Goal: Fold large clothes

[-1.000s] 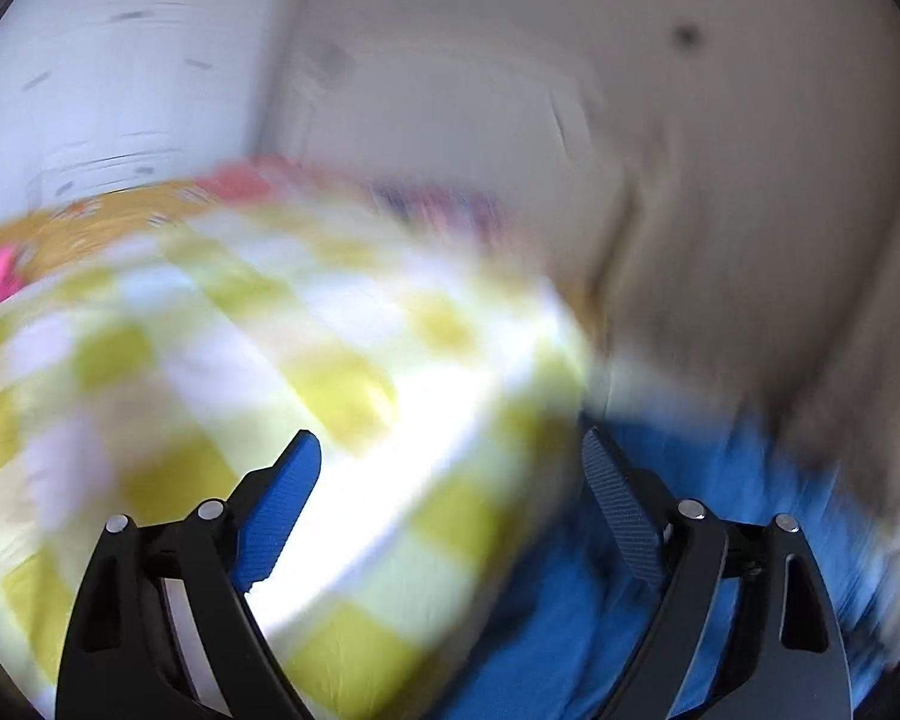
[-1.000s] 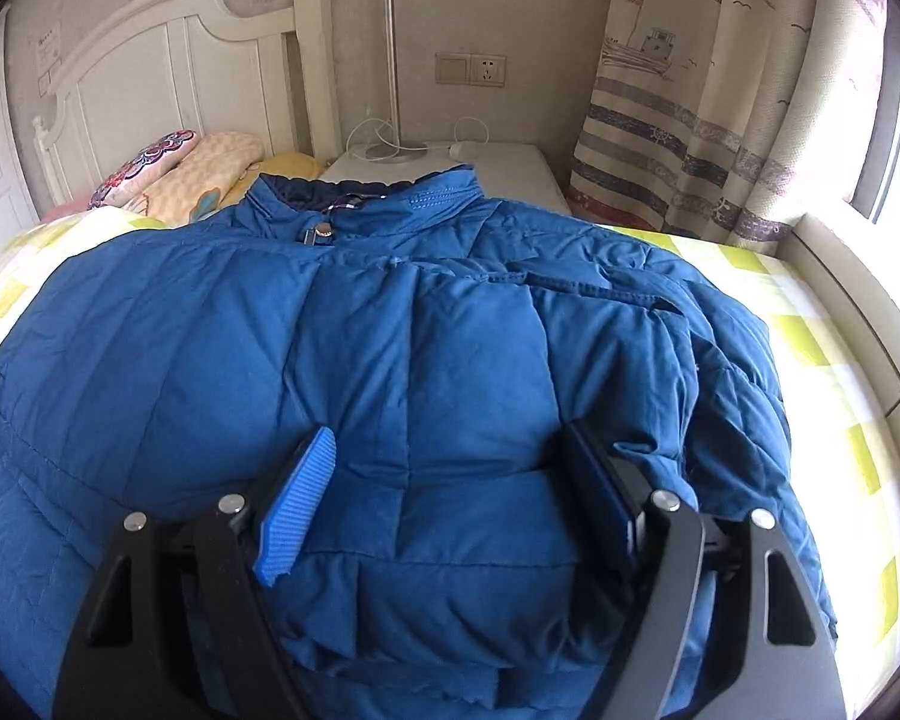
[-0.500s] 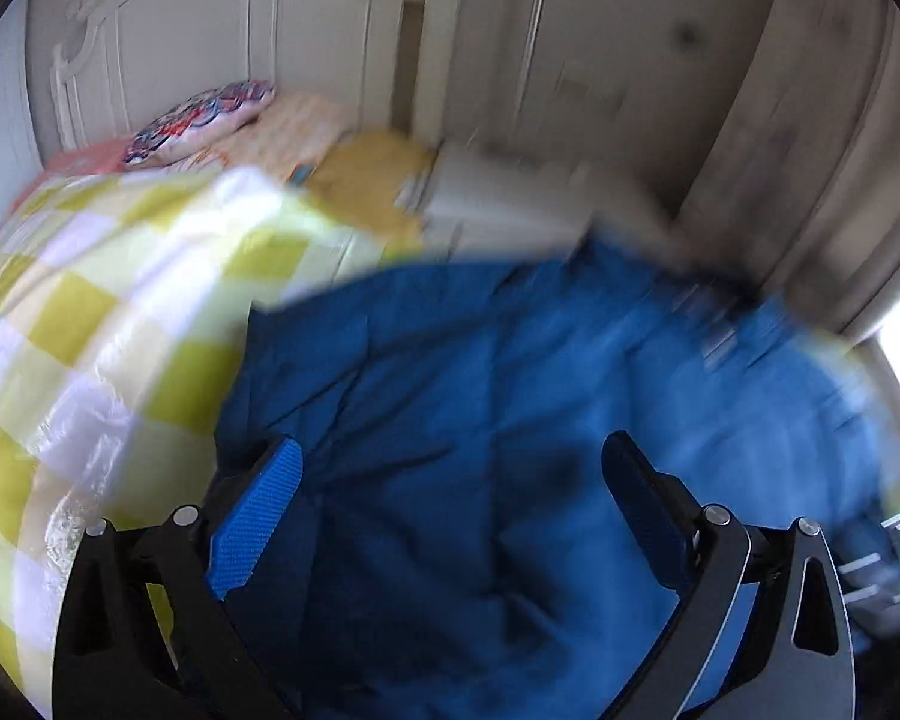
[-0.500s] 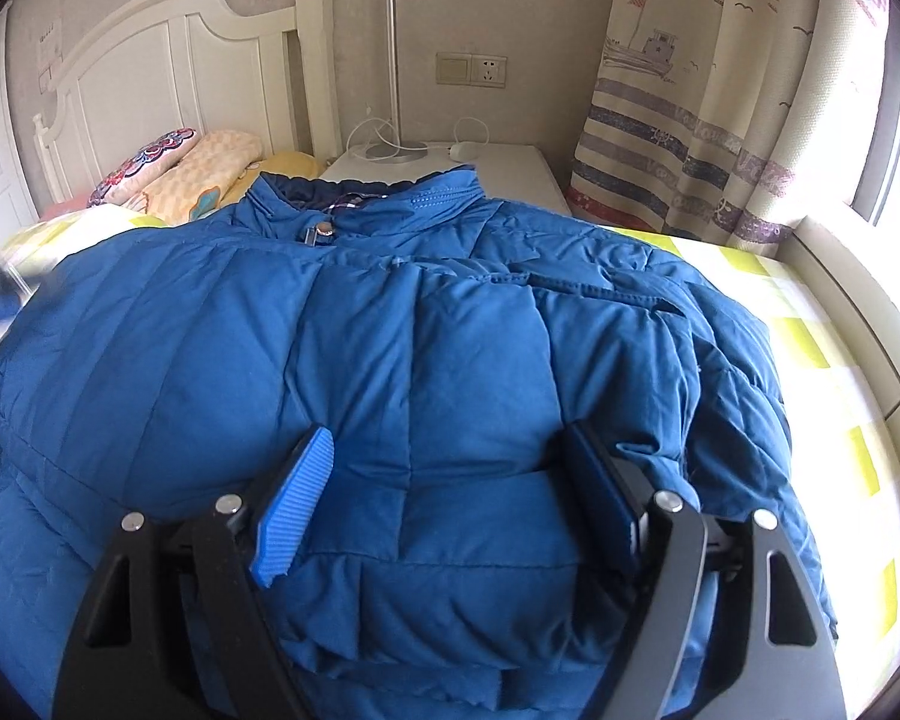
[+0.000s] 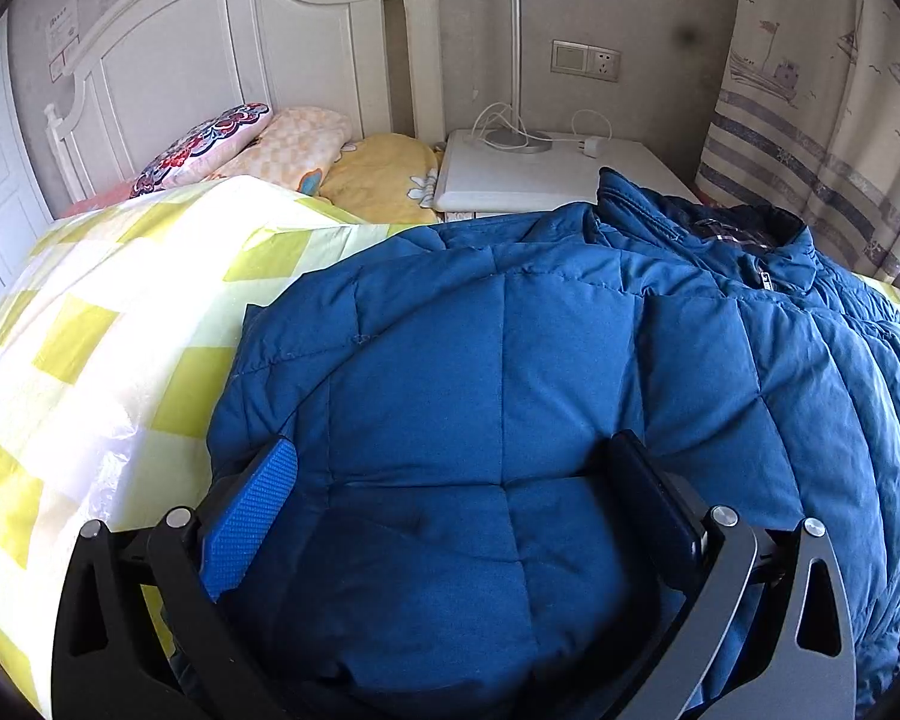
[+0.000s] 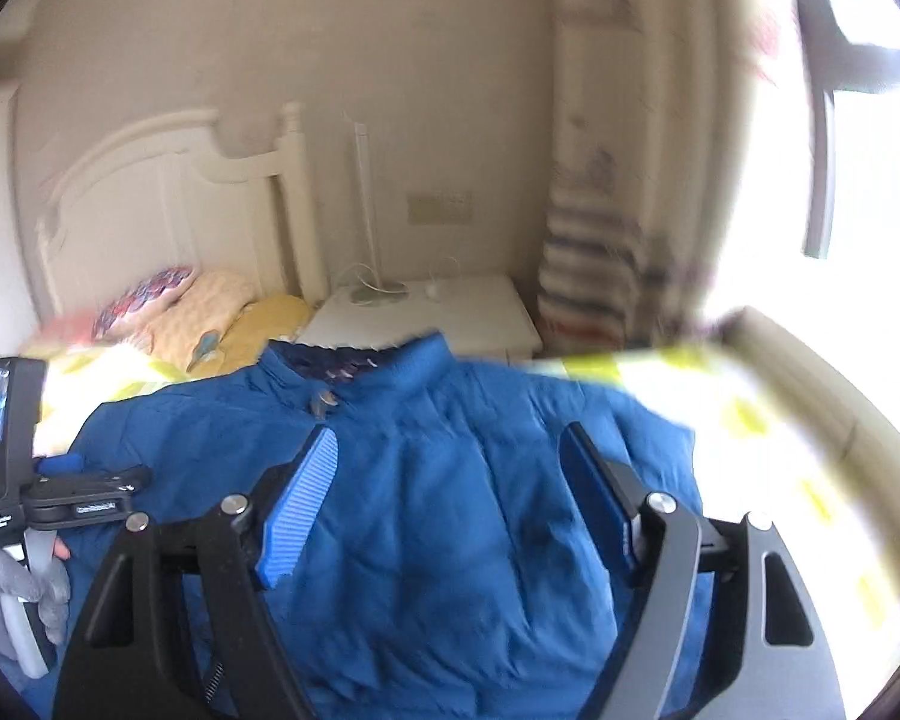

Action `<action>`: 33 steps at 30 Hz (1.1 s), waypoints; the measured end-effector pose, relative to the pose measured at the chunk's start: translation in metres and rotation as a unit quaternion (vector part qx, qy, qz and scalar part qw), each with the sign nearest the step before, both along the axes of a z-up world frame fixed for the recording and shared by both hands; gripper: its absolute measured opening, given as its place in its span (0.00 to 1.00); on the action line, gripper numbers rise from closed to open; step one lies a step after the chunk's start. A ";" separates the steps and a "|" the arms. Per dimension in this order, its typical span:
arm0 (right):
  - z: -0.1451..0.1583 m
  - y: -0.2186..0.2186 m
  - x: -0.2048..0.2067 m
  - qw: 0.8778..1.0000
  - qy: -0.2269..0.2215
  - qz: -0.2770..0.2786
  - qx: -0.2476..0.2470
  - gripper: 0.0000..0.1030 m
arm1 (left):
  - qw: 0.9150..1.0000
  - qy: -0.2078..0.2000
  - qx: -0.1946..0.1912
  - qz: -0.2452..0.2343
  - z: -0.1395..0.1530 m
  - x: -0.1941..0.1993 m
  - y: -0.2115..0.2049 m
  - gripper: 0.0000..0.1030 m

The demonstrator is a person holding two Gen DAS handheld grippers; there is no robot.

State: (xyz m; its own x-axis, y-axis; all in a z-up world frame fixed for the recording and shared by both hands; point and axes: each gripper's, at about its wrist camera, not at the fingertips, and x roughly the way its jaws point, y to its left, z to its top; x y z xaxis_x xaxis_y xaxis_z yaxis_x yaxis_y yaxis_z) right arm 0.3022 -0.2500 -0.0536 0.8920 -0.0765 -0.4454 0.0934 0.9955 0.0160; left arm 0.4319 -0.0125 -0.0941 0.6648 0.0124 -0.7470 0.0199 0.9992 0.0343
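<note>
A blue puffer jacket (image 5: 540,360) lies spread on a bed with a yellow-and-white checked cover (image 5: 108,324), collar toward the nightstand. My left gripper (image 5: 456,486) is open, its jaws wide apart low over the jacket's left side, a padded bulge between them. My right gripper (image 6: 450,480) is open and raised above the middle of the jacket (image 6: 450,540). The right wrist view is blurred. The left gripper's body (image 6: 48,492) and a grey-gloved hand (image 6: 6,588) show at its left edge.
A white headboard (image 5: 240,60) and several pillows (image 5: 282,144) are at the bed's head. A white nightstand (image 5: 546,174) holds a lamp base and a cable. A striped curtain (image 5: 810,138) and a bright window (image 6: 840,180) are on the right.
My left gripper swung from the checked cover to over the jacket's left side. My right gripper lifted up off the jacket and tilted upward, staying open.
</note>
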 end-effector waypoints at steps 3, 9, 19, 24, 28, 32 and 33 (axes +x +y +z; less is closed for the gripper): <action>0.000 0.024 0.038 0.997 0.060 0.028 -0.046 0.73 | 1.000 0.000 -0.002 0.000 0.000 0.001 0.002 0.96; -0.065 0.025 0.094 0.983 0.176 0.036 -0.030 0.81 | 1.000 -0.001 -0.001 0.000 0.001 0.002 0.004 0.96; -0.066 0.027 0.092 0.984 0.174 0.034 -0.031 0.81 | 0.996 -0.061 -0.059 -0.027 0.059 -0.024 -0.003 0.95; -0.065 0.022 0.087 0.984 0.170 0.031 -0.034 0.81 | 0.998 0.021 0.021 -0.050 0.020 0.017 -0.038 0.96; -0.065 0.024 0.086 0.985 0.168 0.029 -0.036 0.81 | 0.997 0.006 0.047 -0.056 0.001 0.015 -0.047 0.96; -0.065 0.024 0.087 0.985 0.169 0.030 -0.036 0.81 | 0.997 0.008 0.046 -0.056 -0.001 0.012 -0.046 0.96; -0.064 0.024 0.087 0.985 0.169 0.030 -0.036 0.81 | 0.997 0.009 0.044 -0.055 -0.001 0.012 -0.045 0.96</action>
